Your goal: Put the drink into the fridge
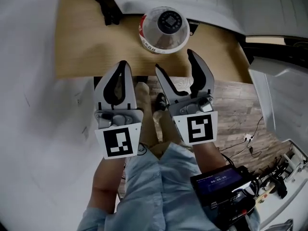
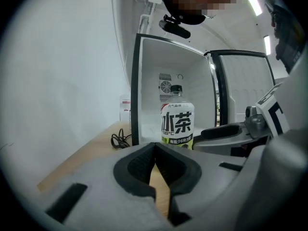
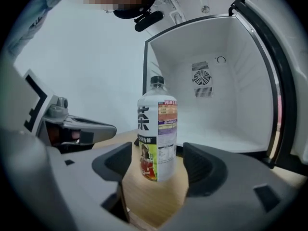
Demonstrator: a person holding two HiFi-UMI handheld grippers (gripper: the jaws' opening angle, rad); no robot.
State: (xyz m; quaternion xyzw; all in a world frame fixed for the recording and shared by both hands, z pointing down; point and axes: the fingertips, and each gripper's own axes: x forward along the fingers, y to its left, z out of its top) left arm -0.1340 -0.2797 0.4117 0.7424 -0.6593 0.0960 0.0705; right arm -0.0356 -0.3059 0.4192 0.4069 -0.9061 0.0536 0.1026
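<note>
The left tool [image 1: 122, 64] is held over the near edge of the table [image 1: 79, 47]. Its jaws are seen pressed together at the tips in the left gripper view [image 2: 155, 146], with nothing between them. A black cable [image 2: 120, 139] is seen coiled on the table further back, by the fridge's left wall.

The drink bottle [image 1: 163, 28] is stood upright on the table, in front of the open fridge [image 2: 187, 71] and not inside it. Its cap is on and its label is turned toward the tools [image 2: 177, 121].

The right tool [image 1: 174, 60] is held beside the left one with its jaws spread wide. In the right gripper view [image 3: 161, 162] the bottle [image 3: 157, 129] is framed in the gap, touched by neither pad. The fridge's white interior [image 3: 216, 114] is seen behind it.
</note>
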